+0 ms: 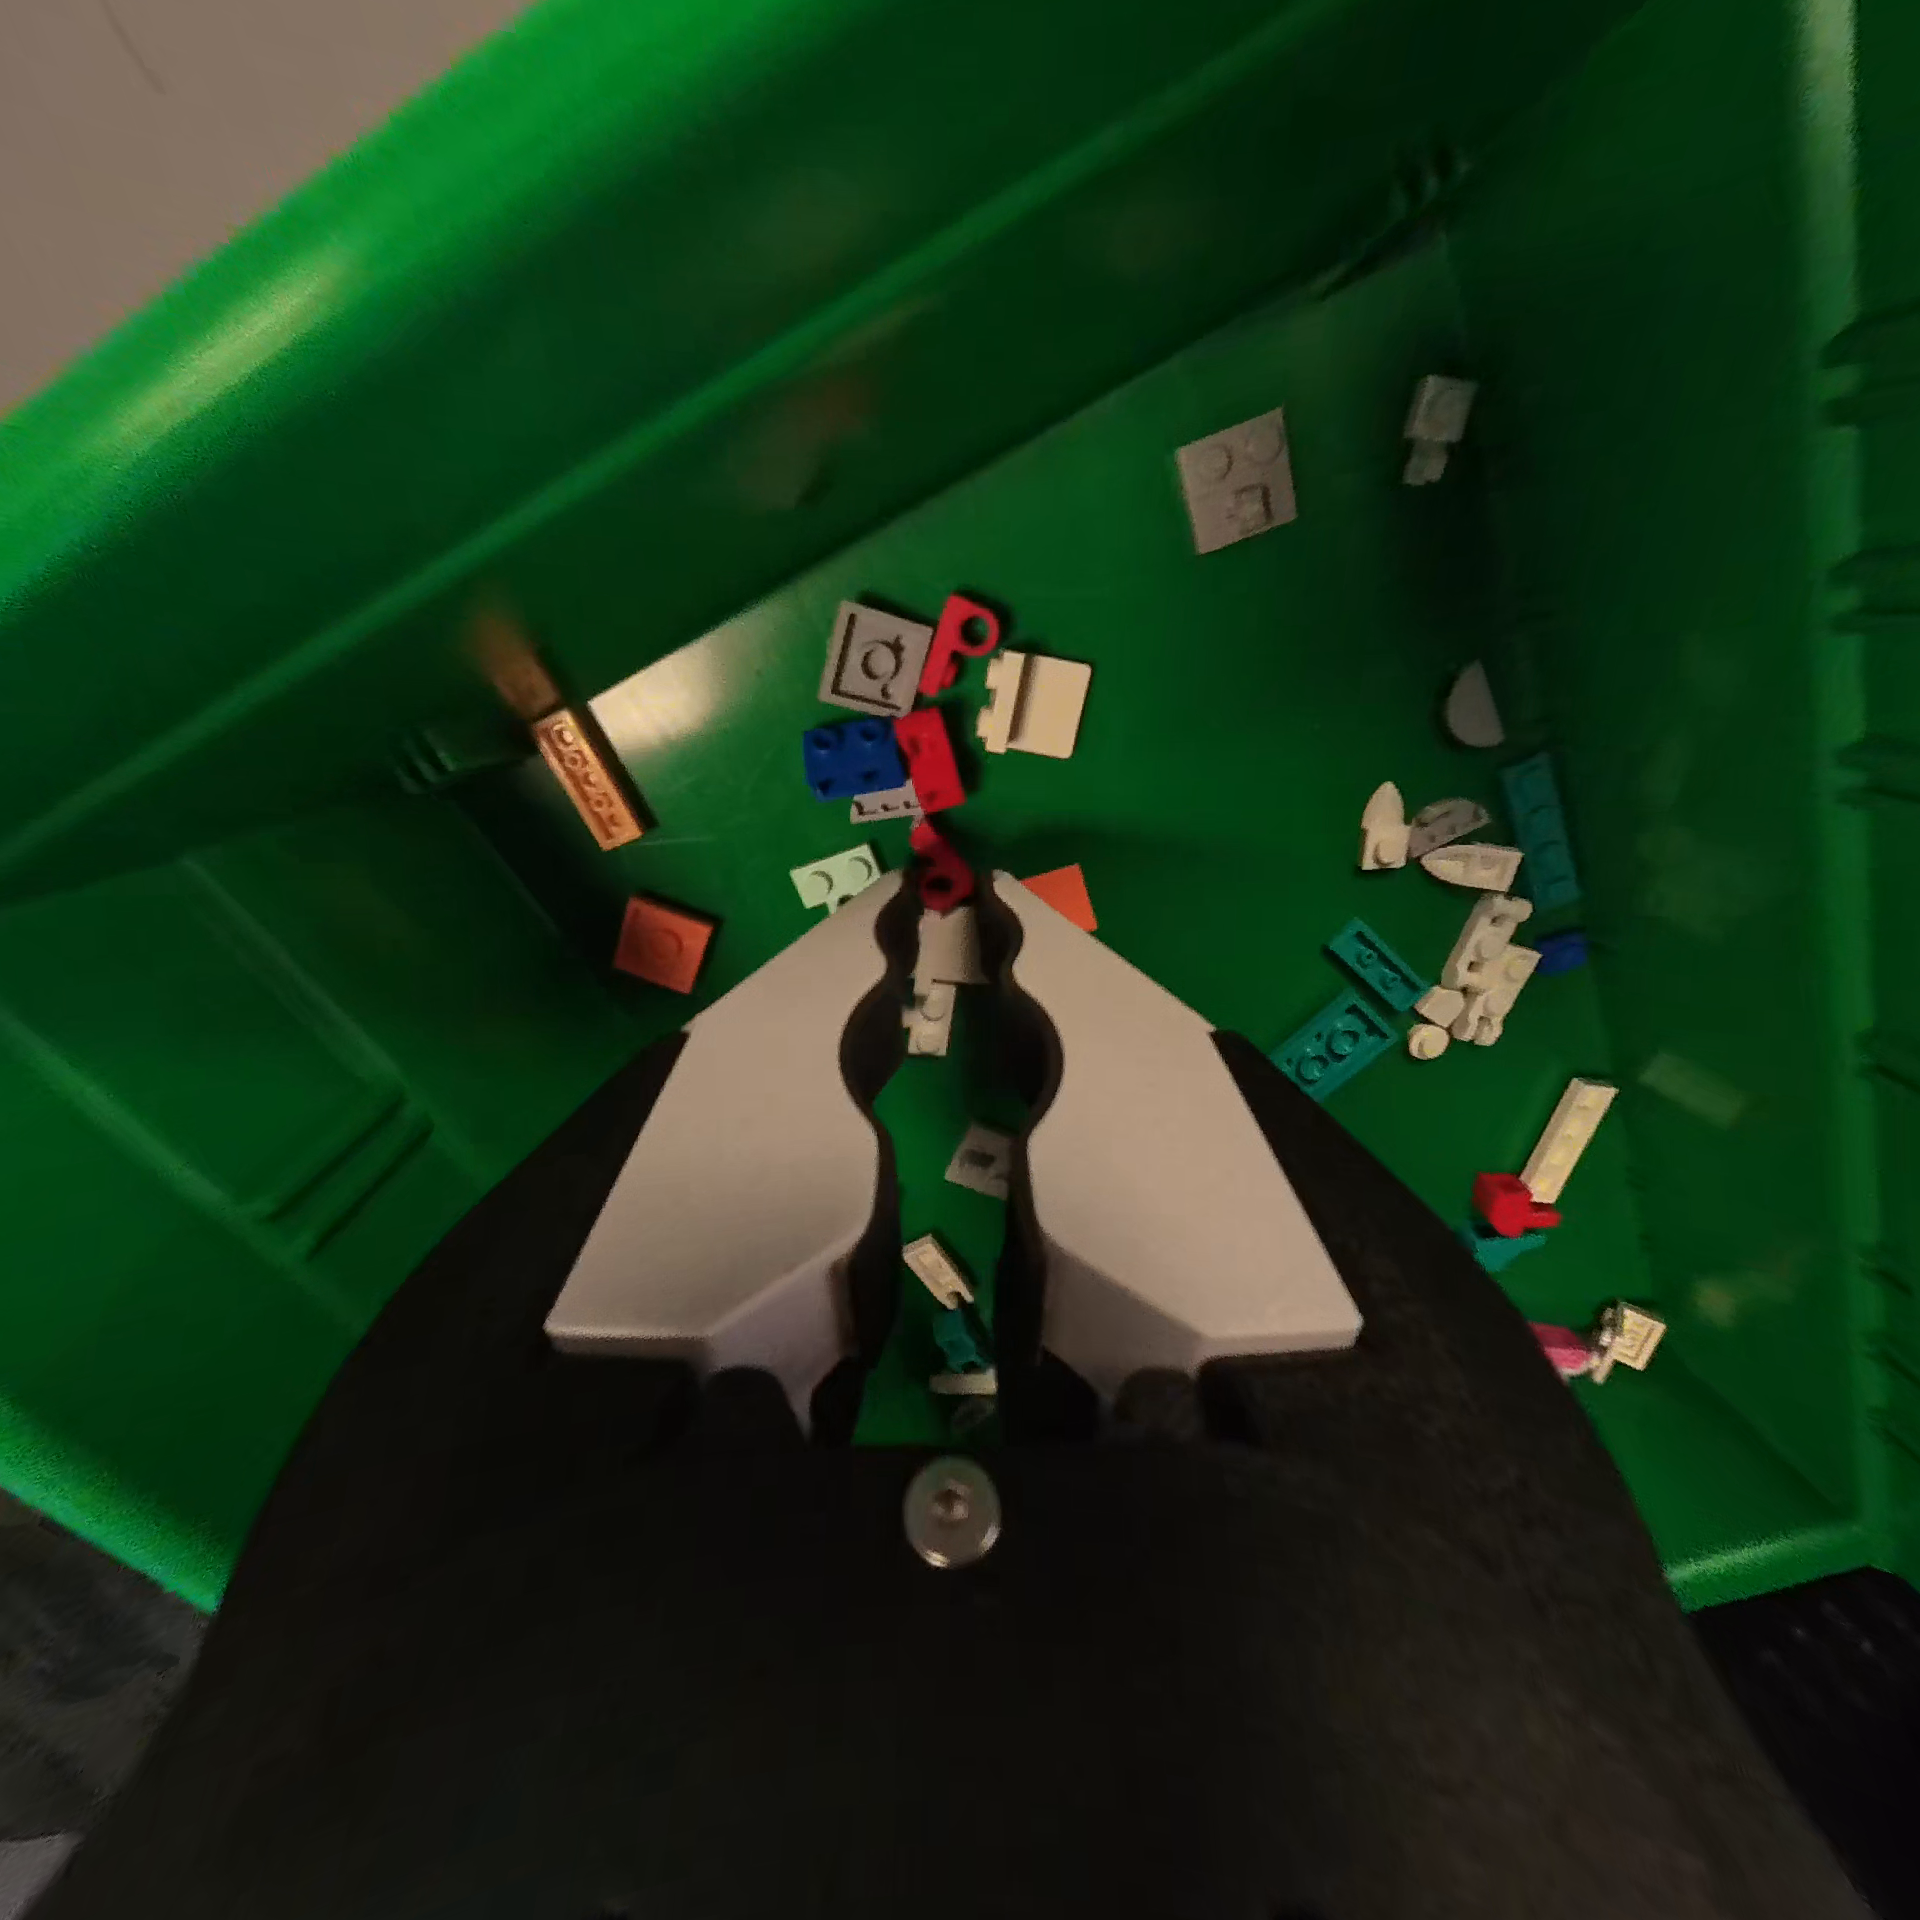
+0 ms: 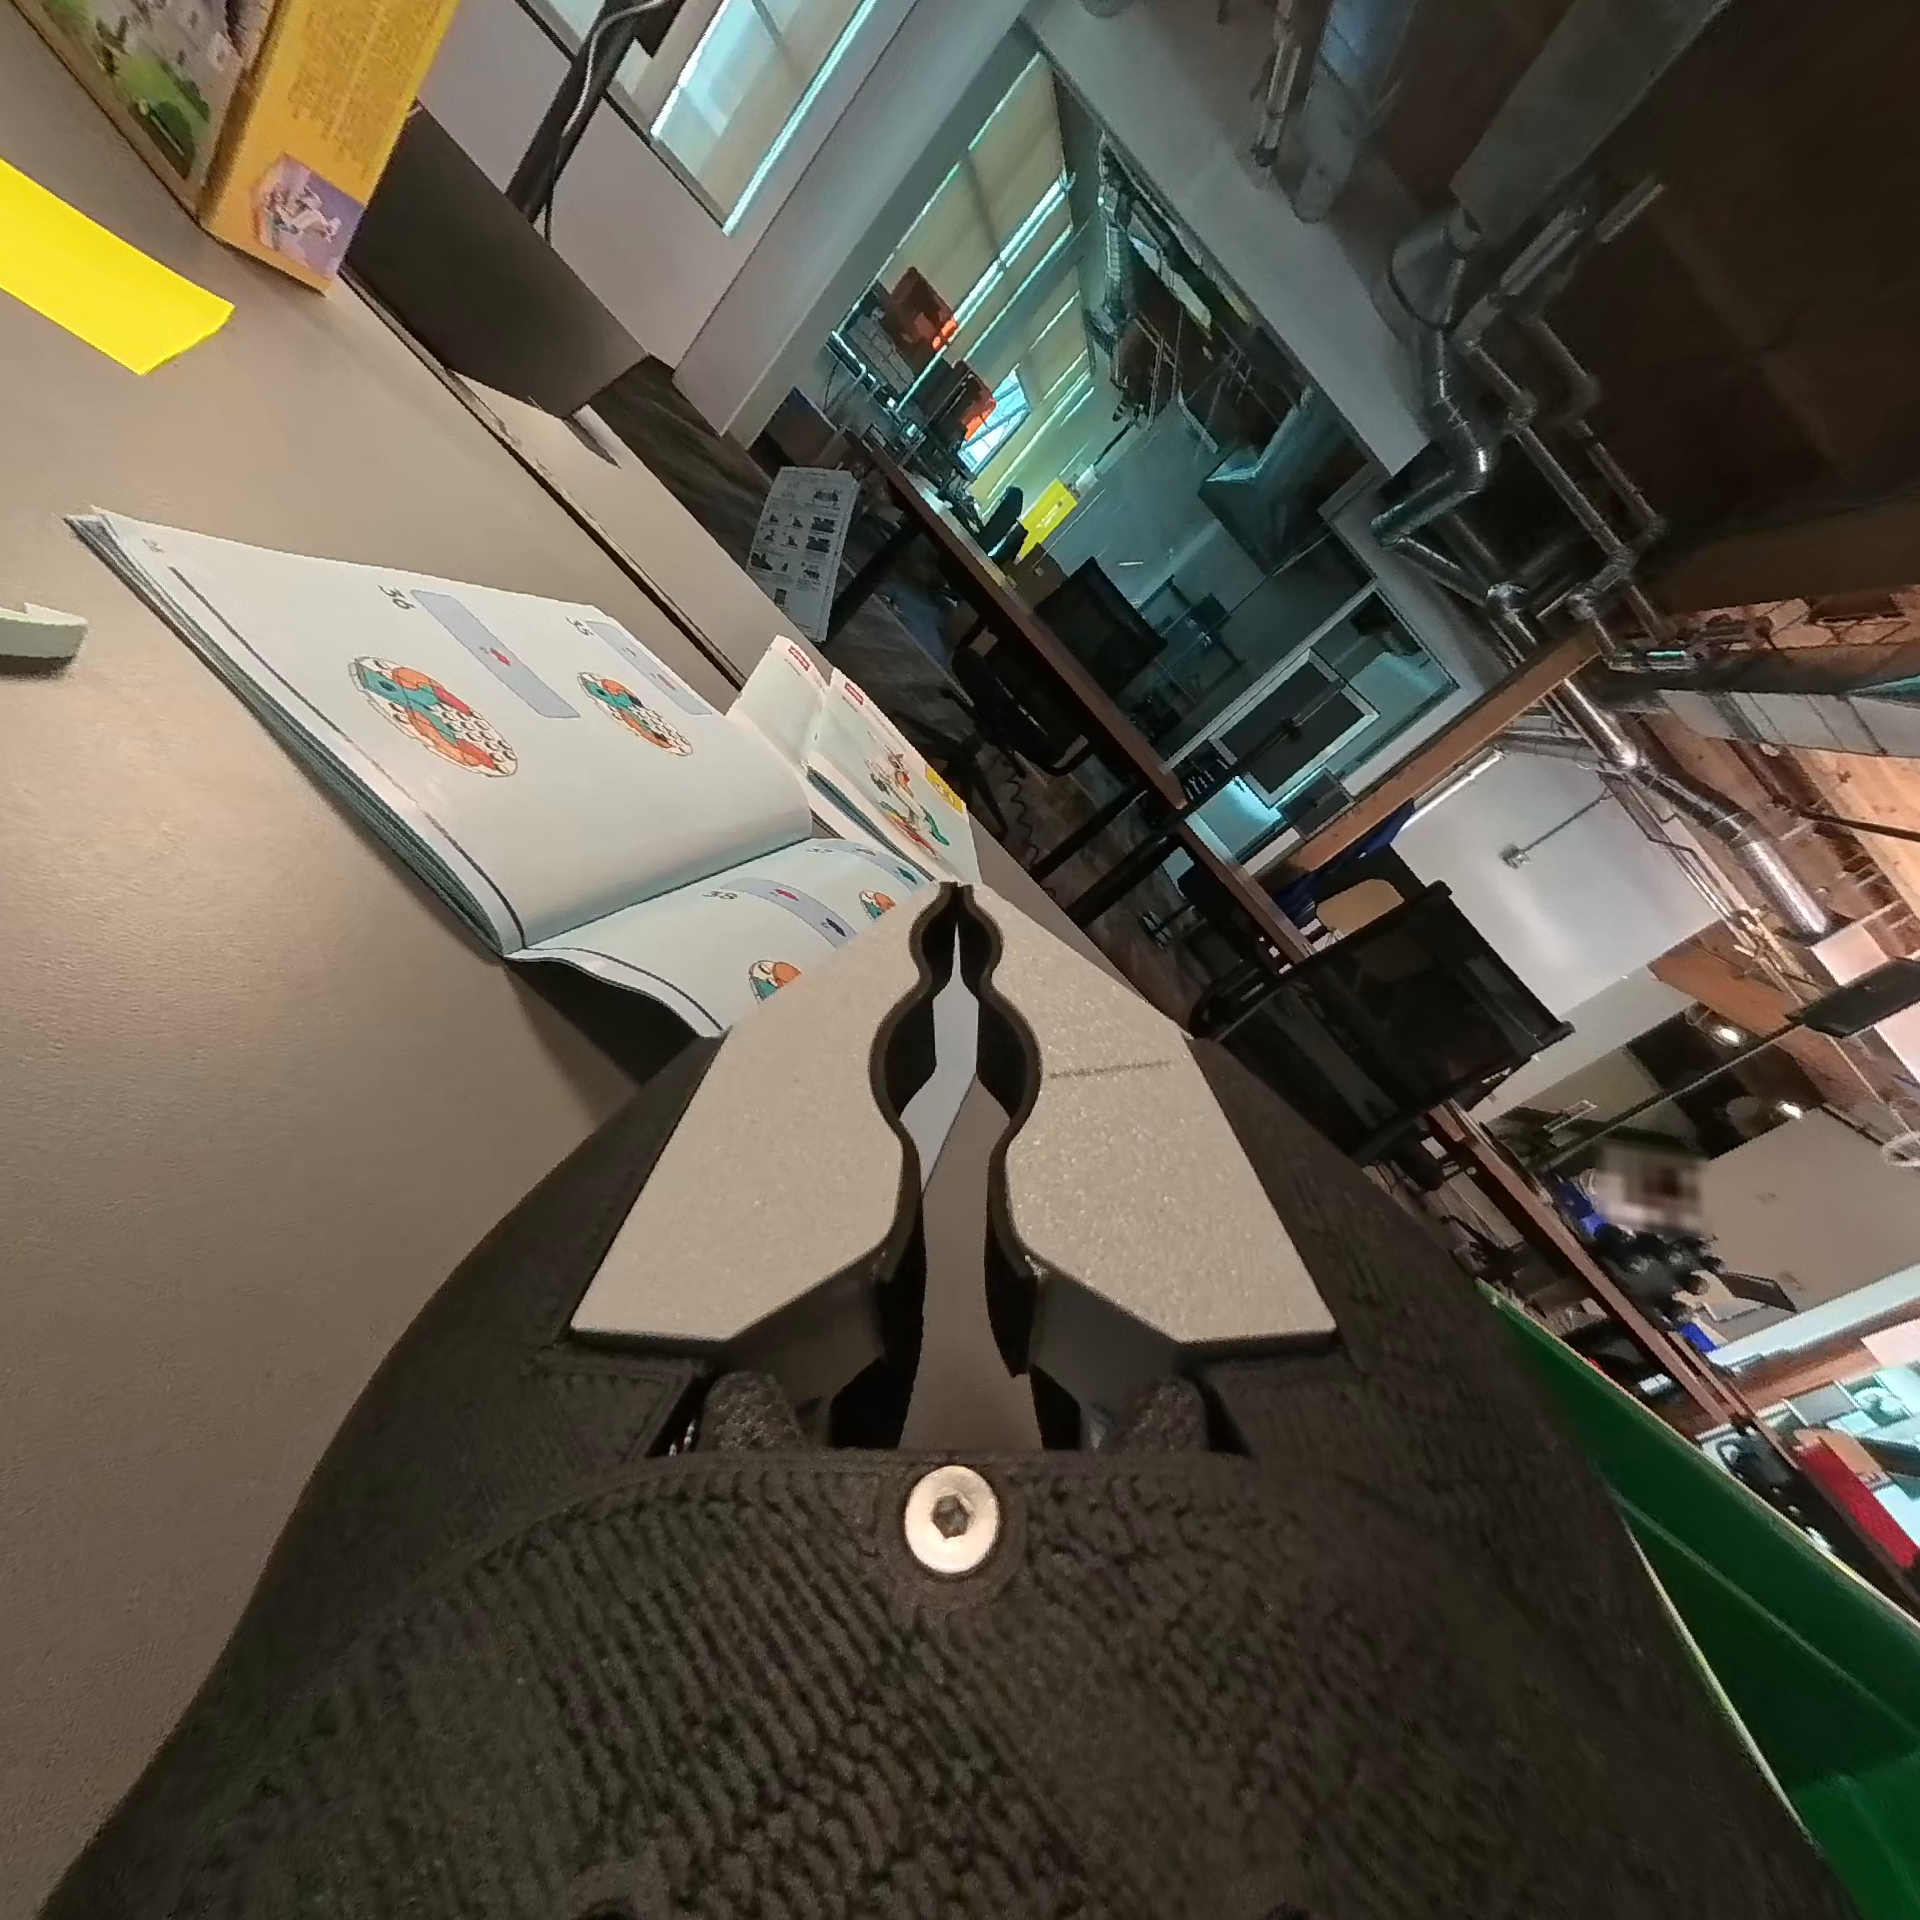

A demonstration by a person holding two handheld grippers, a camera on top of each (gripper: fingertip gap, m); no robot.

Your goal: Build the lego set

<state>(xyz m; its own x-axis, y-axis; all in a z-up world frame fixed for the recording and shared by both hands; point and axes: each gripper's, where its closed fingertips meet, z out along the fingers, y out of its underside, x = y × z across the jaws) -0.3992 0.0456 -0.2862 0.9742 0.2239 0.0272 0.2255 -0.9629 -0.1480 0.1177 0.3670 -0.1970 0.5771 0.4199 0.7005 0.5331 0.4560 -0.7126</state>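
Observation:
My left gripper (image 1: 948,899) reaches down into a green bin (image 1: 1247,312) and is shut on a small red lego piece (image 1: 940,881) at its fingertips. Loose pieces lie just beyond it on the bin floor: a blue brick (image 1: 847,758), a red brick (image 1: 930,753), a red plate with a ring (image 1: 961,639) and a grey tile (image 1: 878,657). My right gripper (image 2: 957,909) is shut and empty, lying tilted over the grey table (image 2: 208,1039), pointing towards the open instruction booklet (image 2: 468,707).
In the bin are also a grey square plate (image 1: 1236,478), an orange tile (image 1: 662,943), a tan plate (image 1: 587,777), teal plates (image 1: 1335,1044) and white pieces (image 1: 1481,971). On the table stand a yellow box (image 2: 301,135) and yellow paper (image 2: 94,281). The bin's edge (image 2: 1714,1610) is at my right. Some 60 centimeters of space lies between my two pairs of fingers.

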